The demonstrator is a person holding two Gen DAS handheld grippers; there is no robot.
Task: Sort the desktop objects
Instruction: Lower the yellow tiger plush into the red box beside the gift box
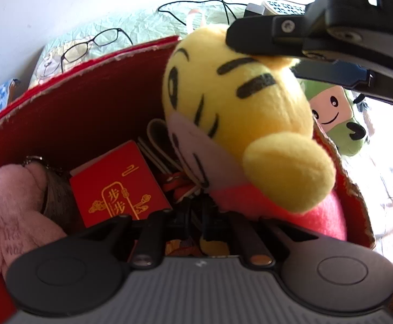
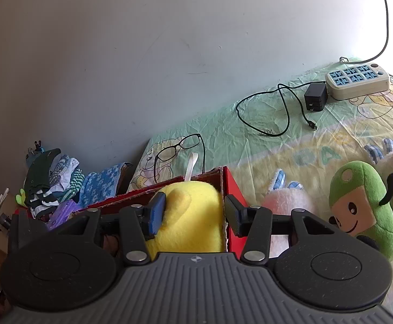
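Between the black fingers of the right gripper (image 2: 193, 213) sits the yellow plush tiger (image 2: 193, 224), soft and rounded, its fuzzy body half inside the red cardboard box (image 2: 232, 189). The blue ridged pad on one finger touches the plush; the other finger stands on the far side of the box's torn, corrugated edge, clear of the toy, so the jaws are parted and grip nothing.

Seen from the left wrist camera, the left gripper (image 1: 185, 216) has its jaws closed together and empty, pointing down into the box. The tiger's round head with black stitched stripes leans against the box wall. On the bottom lie a glossy red booklet (image 1: 118, 183) with gold print, a pale pink plush (image 1: 13, 210) with a nubbly surface, and a metal key ring.

Outside the box, on the crinkled green printed sheet (image 2: 223, 118), rest thin black-framed glasses (image 2: 178, 145), a green plush (image 2: 363, 210) with a smiling face, a black charger (image 2: 315, 97) with a looping cable, and a cream power strip (image 2: 358, 81).
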